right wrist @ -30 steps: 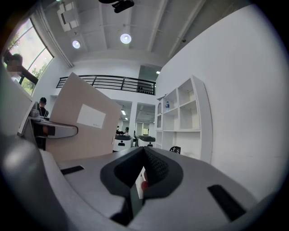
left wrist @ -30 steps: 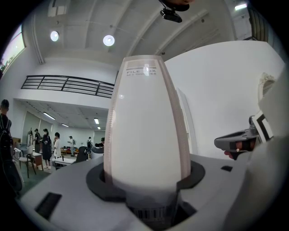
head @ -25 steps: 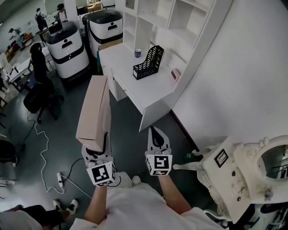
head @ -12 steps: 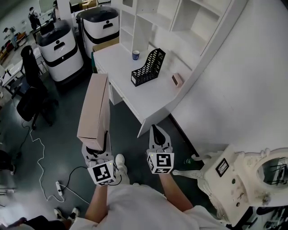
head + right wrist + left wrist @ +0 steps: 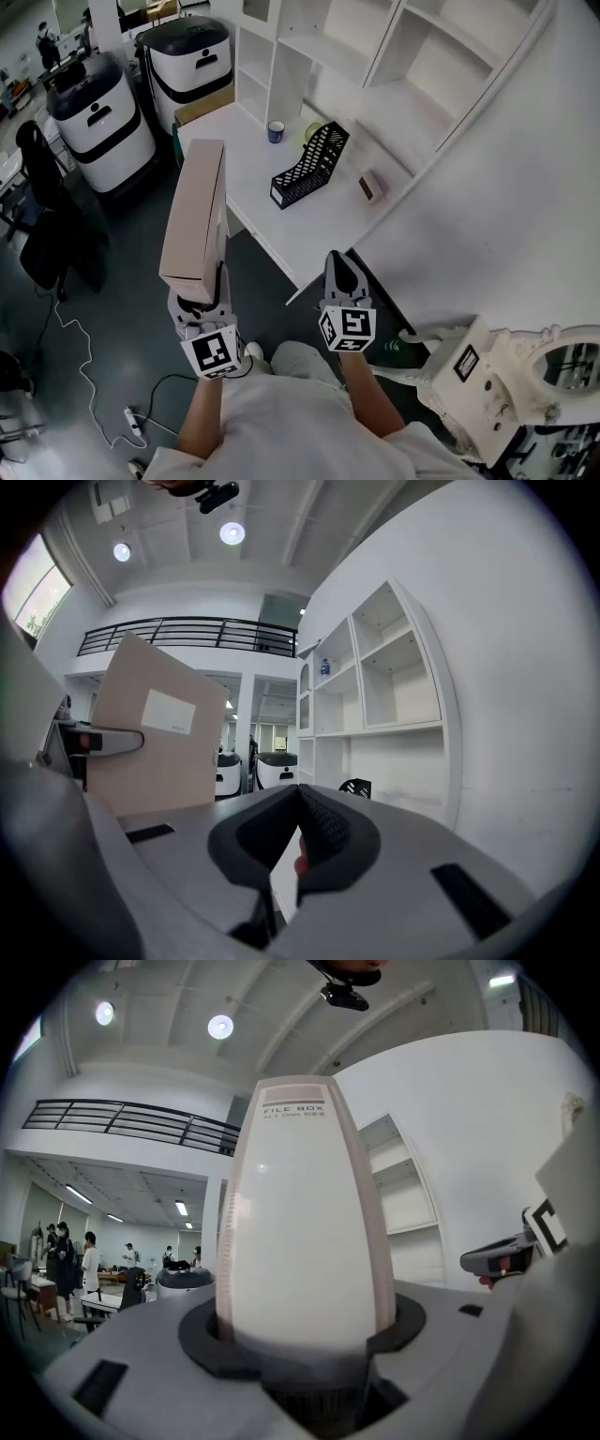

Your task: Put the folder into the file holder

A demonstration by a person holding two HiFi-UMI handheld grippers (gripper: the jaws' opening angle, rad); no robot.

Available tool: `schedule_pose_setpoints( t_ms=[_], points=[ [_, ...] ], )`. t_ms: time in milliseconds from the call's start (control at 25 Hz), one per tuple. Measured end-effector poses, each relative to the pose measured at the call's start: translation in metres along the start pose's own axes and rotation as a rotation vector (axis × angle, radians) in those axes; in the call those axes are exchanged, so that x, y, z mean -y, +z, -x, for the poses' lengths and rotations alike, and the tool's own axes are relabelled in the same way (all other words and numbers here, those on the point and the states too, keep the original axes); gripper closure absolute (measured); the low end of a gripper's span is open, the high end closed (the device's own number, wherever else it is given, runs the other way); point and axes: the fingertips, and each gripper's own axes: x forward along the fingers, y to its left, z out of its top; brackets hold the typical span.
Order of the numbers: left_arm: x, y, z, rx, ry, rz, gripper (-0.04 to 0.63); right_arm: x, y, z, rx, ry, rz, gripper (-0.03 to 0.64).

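Left hand-held gripper (image 5: 199, 292) pinches only the tall folder (image 5: 195, 211) by its near end, so it may tip short of the file holder (image 5: 309, 167); right hand-held gripper (image 5: 341, 270) is pressed together, empty.

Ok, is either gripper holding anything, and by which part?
The left gripper clamps the tall beige file box at its near end, jaws on its two broad sides. The right gripper holds nothing, jaws together.

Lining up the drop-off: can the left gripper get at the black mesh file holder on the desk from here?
Probably not yet. The left gripper, shut on the file box, hangs over floor short of the desk, and the file holder sits further back on it. Nothing blocks the way.
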Motion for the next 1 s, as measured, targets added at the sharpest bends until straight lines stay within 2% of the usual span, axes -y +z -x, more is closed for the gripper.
schedule_pose_setpoints(
  t_ms=[240, 600, 800, 1000],
  points=[
    [0.001, 0.001, -0.073, 0.018, -0.026, 0.006, 0.324, 0.022, -0.007, -0.056, -0.02, -0.02, -0.034, 0.621],
    [0.035, -0.002, -0.179, 0.016, -0.061, -0.002, 0.324, 0.074, 0.0, -0.15, 0.014, 0.004, -0.059, 0.621],
    [0.057, 0.006, -0.224, 0.038, -0.135, -0.009, 0.325, 0.099, -0.001, -0.191, 0.011, 0.008, -0.062, 0.621],
    [0.08, 0.003, -0.264, 0.04, -0.254, 0.003, 0.325, 0.118, -0.004, -0.213, -0.003, -0.03, -0.062, 0.621]
  ],
)
